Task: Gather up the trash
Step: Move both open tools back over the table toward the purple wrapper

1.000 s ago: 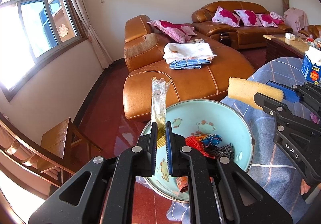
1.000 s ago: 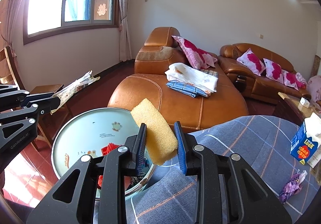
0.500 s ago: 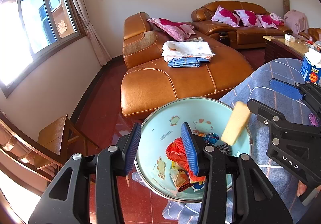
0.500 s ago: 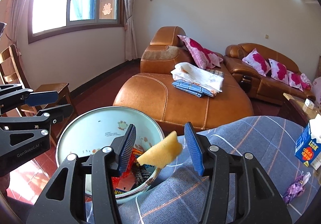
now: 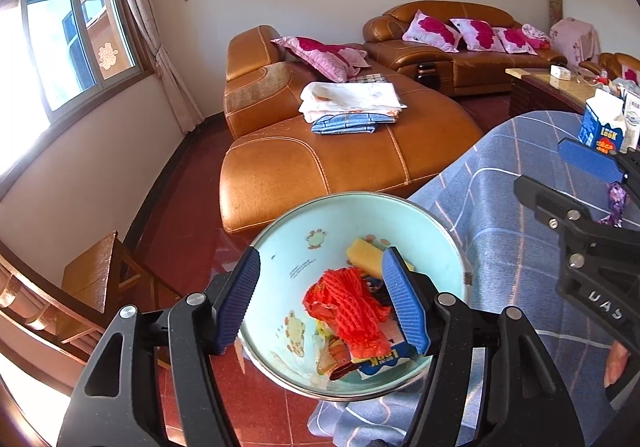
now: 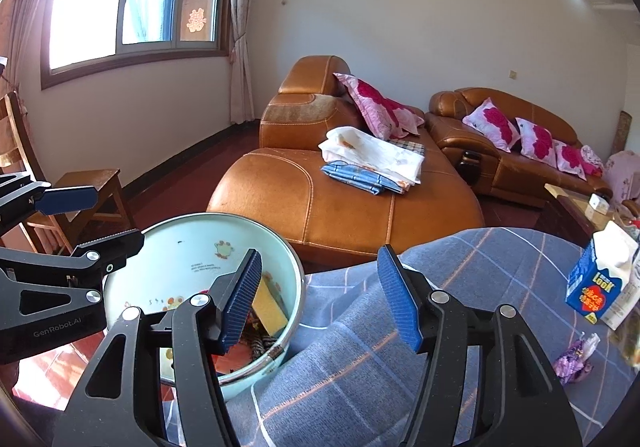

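Enamel pale-blue trash basin [image 5: 280,247] overhanging table edge, could tip; left gripper [image 5: 320,303], right gripper [image 6: 320,295] both opening, empty; purple wrapper [image 6: 576,357] at 4 o'clock uncollected.

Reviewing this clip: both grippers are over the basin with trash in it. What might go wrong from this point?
1. The basin sits at the edge of the blue checked cloth, partly overhanging the floor; a nudge from the left gripper, whose jaws are opening with nothing held, might tip it.
2. The purple wrapper and milk carton remain on the cloth, and could be missed.
3. The right gripper, also opening and empty, hangs near the rim and may clip it.
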Action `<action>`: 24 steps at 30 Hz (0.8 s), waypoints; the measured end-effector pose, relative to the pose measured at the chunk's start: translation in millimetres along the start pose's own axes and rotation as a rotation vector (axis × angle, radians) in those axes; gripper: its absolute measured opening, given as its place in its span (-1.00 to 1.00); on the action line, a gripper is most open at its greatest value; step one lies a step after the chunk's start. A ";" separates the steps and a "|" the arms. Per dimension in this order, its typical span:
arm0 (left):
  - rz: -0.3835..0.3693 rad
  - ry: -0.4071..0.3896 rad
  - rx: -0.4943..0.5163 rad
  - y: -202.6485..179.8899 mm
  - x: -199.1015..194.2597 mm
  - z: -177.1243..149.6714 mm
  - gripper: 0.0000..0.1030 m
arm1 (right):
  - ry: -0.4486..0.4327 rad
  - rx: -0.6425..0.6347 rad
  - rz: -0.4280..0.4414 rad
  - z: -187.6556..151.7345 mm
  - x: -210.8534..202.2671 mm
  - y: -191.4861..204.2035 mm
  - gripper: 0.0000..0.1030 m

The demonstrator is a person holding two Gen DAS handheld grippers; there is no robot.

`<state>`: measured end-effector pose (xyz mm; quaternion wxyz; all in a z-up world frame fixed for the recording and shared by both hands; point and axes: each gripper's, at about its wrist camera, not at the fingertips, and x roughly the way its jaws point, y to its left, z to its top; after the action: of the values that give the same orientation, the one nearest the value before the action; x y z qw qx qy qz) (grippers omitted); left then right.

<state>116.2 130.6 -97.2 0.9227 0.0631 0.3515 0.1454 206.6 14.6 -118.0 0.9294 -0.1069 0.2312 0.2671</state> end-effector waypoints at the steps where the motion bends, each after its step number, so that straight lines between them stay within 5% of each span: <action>1: -0.017 -0.001 0.010 -6.5 -0.6 1.6 0.23 | -0.001 0.013 -0.018 -0.5 -7.9 -7.3 0.18; 8: -0.160 -0.058 0.124 -83.3 -17.7 15.3 0.40 | 0.017 0.139 -0.245 -24.6 -75.0 -85.6 0.31; 16: -0.286 -0.086 0.287 -182.5 -29.5 22.8 0.44 | 0.094 0.373 -0.516 -89.4 -145.3 -183.4 0.32; 24: -0.365 -0.051 0.406 -259.8 -21.3 19.5 0.52 | 0.187 0.548 -0.630 -144.4 -180.1 -242.4 0.38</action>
<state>172.2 -123.1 -126.1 0.9107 0.1861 0.3555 -0.0982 149.9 -314.7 -137.8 0.9347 0.0550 0.3328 -0.1121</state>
